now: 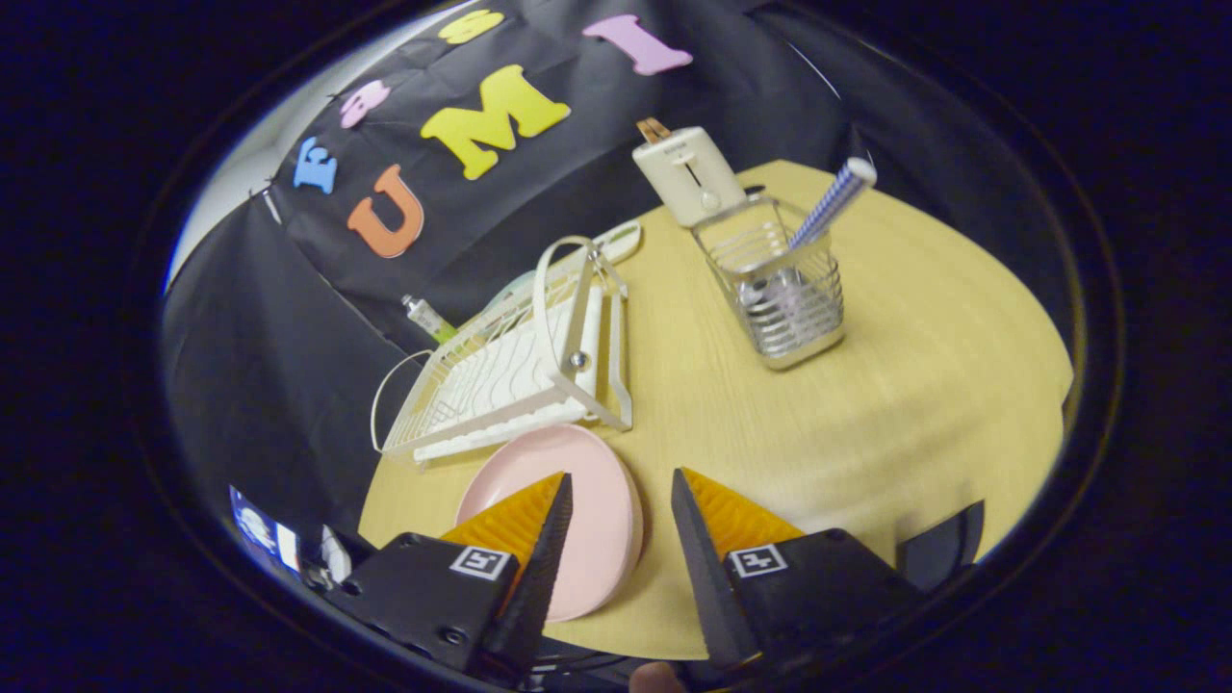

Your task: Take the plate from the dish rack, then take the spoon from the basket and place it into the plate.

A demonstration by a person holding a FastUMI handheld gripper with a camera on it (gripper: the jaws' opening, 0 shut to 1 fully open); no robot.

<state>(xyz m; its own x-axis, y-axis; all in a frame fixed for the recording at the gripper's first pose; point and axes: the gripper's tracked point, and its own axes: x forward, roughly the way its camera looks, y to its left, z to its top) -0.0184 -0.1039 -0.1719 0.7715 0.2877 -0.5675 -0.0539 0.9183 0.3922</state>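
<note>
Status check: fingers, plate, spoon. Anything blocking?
Gripper open, fingers empty. Plate flat on table beside dish rack, rim between fingers. Spoon upright in basket beyond fingers. Path looks clear.

Gripper view: fisheye camera riding on the gripper (621,500), raised above the wooden table (914,385), tilted, looking forward and down along both fingers. Near: pink plate (602,500). Beyond: dish rack (510,371), basket (784,289), booth wall.

**Even light, strong fisheye bending**

The wooden table (866,404) is evenly and warmly lit from above. Soft shadows are cast beside the wire basket (782,289). Straight lines are bent toward the edges, where brightness is lost. Focus is sharp.
</note>
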